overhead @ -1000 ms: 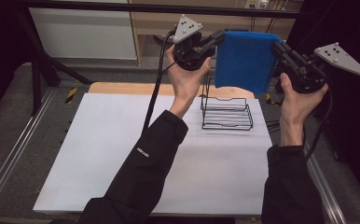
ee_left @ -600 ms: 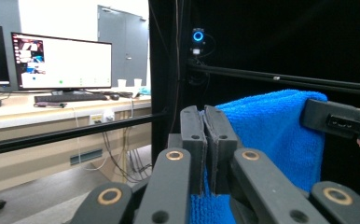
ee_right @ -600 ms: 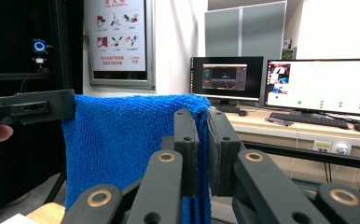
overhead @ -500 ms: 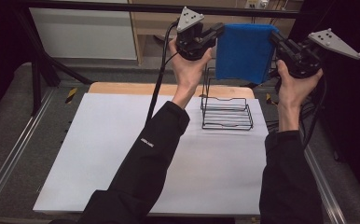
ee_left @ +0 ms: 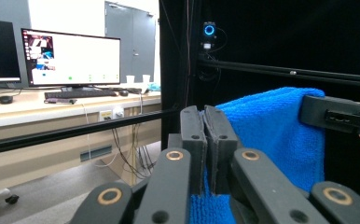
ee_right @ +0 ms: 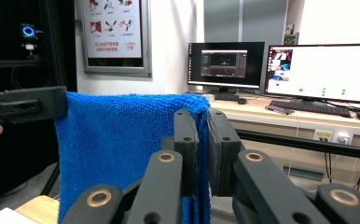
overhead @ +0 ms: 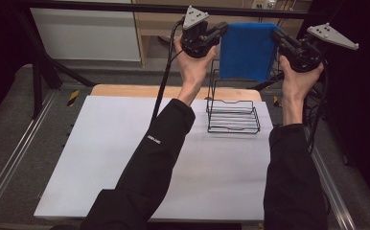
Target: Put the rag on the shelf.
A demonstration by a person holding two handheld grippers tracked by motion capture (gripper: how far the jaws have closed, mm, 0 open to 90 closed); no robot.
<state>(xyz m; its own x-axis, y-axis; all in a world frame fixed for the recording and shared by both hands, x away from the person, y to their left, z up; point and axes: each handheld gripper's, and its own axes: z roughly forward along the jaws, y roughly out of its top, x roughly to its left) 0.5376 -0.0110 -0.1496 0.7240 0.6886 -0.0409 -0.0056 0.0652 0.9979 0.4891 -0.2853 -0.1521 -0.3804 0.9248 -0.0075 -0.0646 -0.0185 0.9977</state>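
A blue towel (overhead: 248,50) hangs spread between my two grippers, above and behind a black wire rack (overhead: 233,115) that stands at the far side of the white table (overhead: 125,158). My left gripper (overhead: 223,29) is shut on the towel's upper left corner. My right gripper (overhead: 275,36) is shut on the upper right corner. In the left gripper view the jaws (ee_left: 208,116) pinch the towel's (ee_left: 271,126) edge, and the right gripper (ee_left: 336,114) holds its far corner. In the right gripper view the jaws (ee_right: 201,116) clamp the towel (ee_right: 117,140), with the left gripper (ee_right: 24,105) at the other corner.
A black frame bar (overhead: 125,7) crosses above the table's far edge. Metal rails (overhead: 10,163) run along both sides of the table. Beyond it are a desk with monitors (ee_right: 322,70) and a keyboard.
Both hands have carried the stretched towel farther from the person, upward in the high view. Both grips on the corners are unchanged.
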